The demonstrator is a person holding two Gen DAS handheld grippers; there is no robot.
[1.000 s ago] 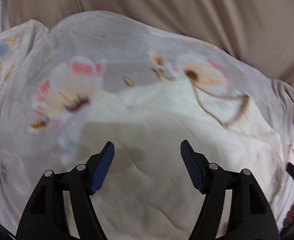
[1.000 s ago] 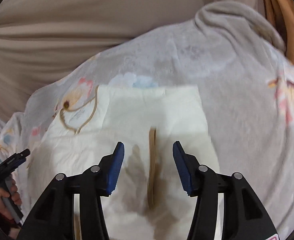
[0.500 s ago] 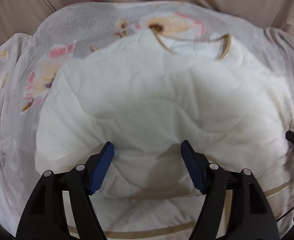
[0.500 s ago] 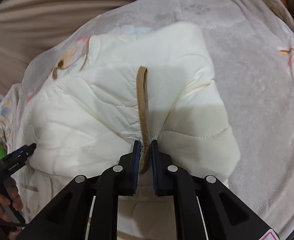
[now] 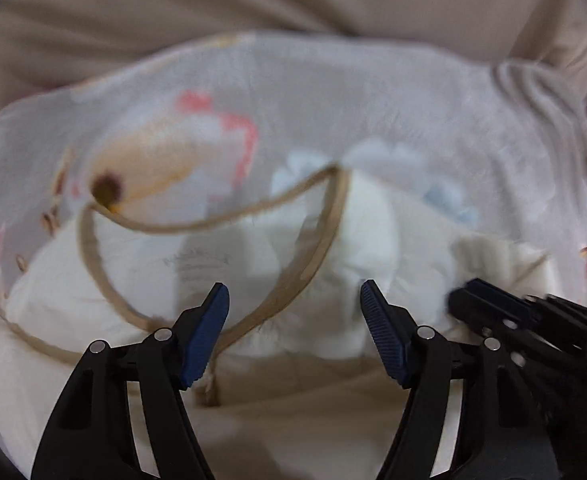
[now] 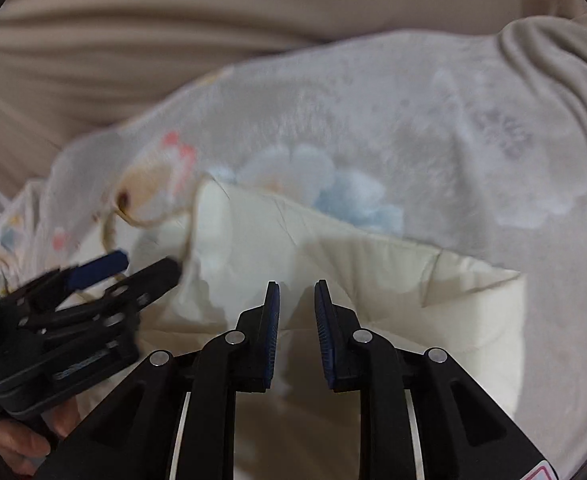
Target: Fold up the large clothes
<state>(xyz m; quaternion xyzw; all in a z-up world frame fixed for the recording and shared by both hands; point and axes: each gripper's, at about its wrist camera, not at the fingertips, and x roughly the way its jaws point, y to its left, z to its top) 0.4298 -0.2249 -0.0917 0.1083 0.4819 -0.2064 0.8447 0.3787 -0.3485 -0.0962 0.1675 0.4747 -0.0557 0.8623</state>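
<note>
The left tool (image 5: pixel 293 308) is being held wide over the garment (image 5: pixel 373 216). At lower centre, its fold is being pinched by the narrow right tool (image 6: pixel 296 300), whose jaws have just been closing.

A grey fleece blanket (image 5: pixel 373 92) printed with pink, cream and pale blue flowers (its far right corner bunched into folds) lies over a beige sheet (image 6: pixel 173 12).
</note>
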